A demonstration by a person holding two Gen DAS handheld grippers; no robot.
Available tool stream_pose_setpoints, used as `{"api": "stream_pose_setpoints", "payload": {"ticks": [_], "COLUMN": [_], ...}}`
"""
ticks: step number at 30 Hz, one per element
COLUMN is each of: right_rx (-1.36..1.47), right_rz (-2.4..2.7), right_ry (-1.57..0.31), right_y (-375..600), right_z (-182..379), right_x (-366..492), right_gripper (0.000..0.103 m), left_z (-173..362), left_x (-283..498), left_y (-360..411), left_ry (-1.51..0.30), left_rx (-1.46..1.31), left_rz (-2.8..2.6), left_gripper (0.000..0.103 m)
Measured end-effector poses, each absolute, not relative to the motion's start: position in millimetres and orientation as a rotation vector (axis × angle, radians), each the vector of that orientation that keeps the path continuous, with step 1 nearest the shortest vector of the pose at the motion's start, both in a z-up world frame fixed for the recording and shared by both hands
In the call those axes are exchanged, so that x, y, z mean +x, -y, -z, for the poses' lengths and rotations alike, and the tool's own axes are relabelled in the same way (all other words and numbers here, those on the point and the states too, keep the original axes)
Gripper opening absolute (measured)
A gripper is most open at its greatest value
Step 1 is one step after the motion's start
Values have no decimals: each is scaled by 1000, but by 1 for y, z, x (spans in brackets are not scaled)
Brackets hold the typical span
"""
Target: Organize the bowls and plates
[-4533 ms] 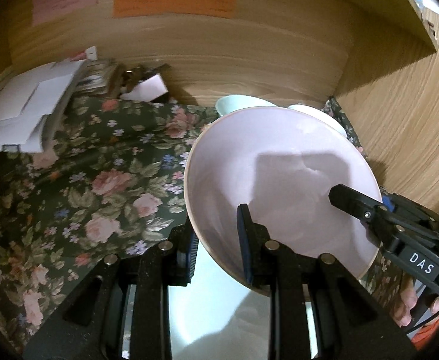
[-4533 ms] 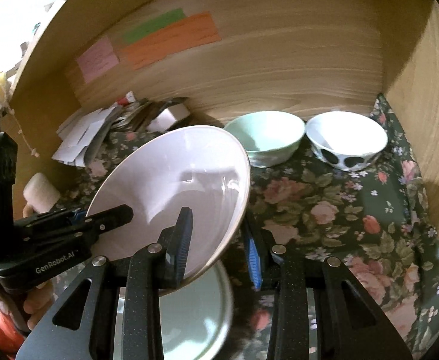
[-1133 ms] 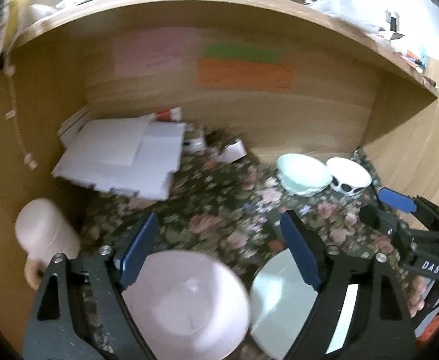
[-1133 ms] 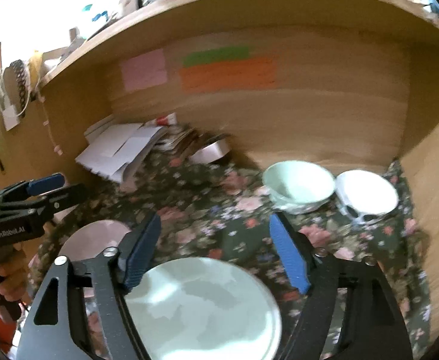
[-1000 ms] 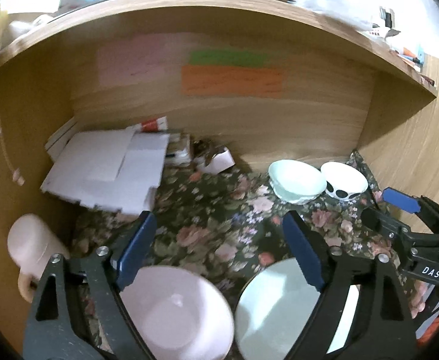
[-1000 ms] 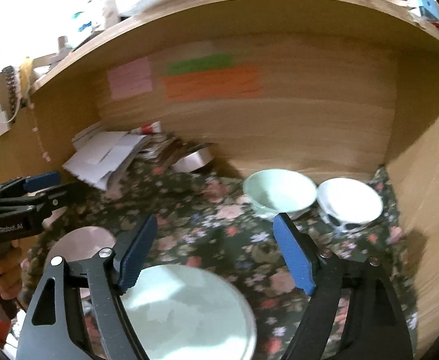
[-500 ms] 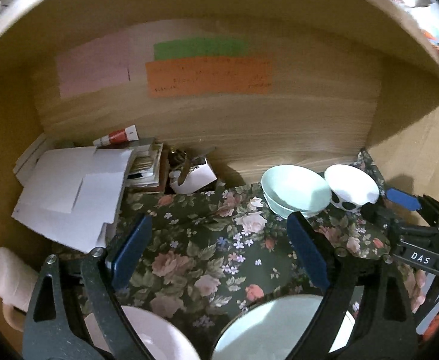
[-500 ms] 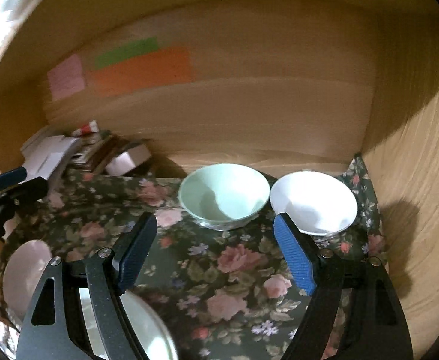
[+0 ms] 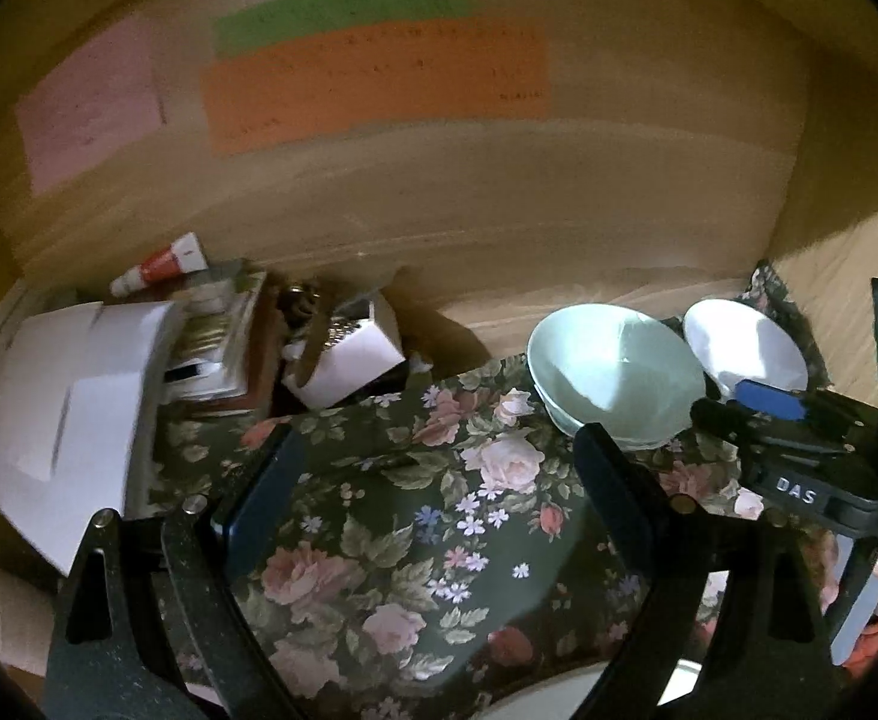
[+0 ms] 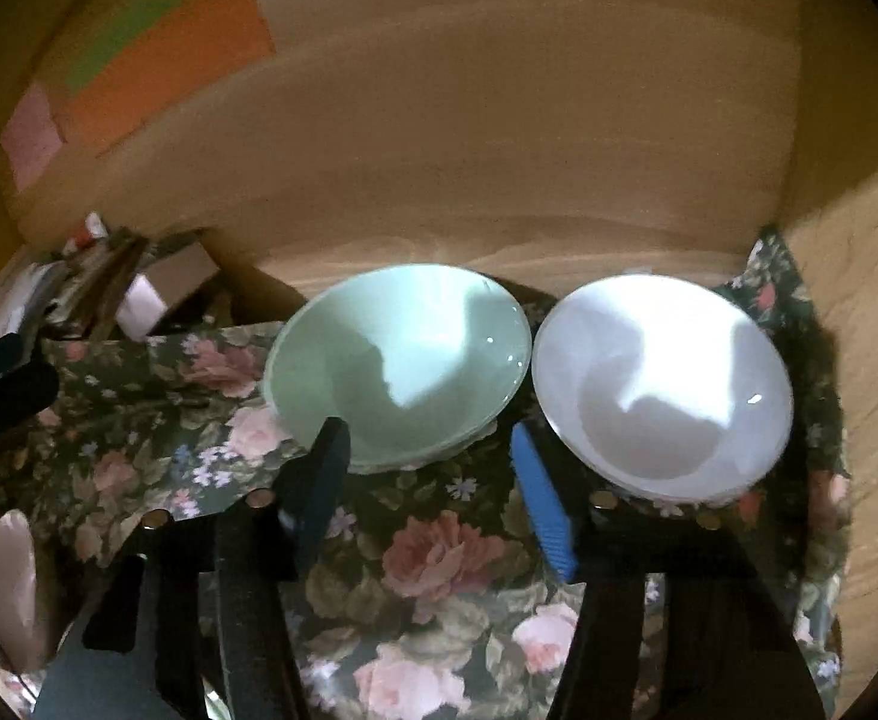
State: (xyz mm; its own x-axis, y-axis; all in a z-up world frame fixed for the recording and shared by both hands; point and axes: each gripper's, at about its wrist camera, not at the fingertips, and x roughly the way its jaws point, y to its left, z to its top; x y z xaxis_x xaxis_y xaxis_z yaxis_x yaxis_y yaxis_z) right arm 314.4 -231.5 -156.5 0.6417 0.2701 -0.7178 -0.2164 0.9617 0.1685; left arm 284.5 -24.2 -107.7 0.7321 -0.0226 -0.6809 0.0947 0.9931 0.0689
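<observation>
The left gripper (image 9: pixel 433 474) is held spread wide, empty, over the floral cloth (image 9: pixel 439 540). The right gripper (image 10: pixel 433 480), its jaws just narrowed, grips nothing. The green bowl (image 10: pixel 397 360) and white bowl (image 10: pixel 661 384) are seen side by side at the desk's back right corner.

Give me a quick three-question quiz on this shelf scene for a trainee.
1. Multiple choice: the mint-green bowl stands on A) bare wood, B) the floral cloth, C) a stack of papers.
2. True or false: the left tool is shut on a bowl.
3. Fill in: the bowl just right of the green one is ____ inside.

Key
1. B.
2. False: its jaws stand wide apart with only cloth showing between them.
3. White: it is the white bowl, close beside the green one.
</observation>
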Motion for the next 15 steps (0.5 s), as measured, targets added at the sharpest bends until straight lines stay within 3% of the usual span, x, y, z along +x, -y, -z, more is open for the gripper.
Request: {"api": "stream_pose_setpoints", "payload": {"ticks": [3, 15], "right_rx": [81, 115], "right_rz": [-282, -280], "right_ry": [-867, -920], "right_y": [231, 233], "right_z": [166, 184], "right_x": [325, 346], "right_gripper": [39, 39], "left_z": [116, 149], "left_x": [298, 340], "left_y": [29, 50], "left_ry": [-769, -849], "left_rx": [113, 153], "left_rz": [74, 98], "left_gripper": [92, 92]}}
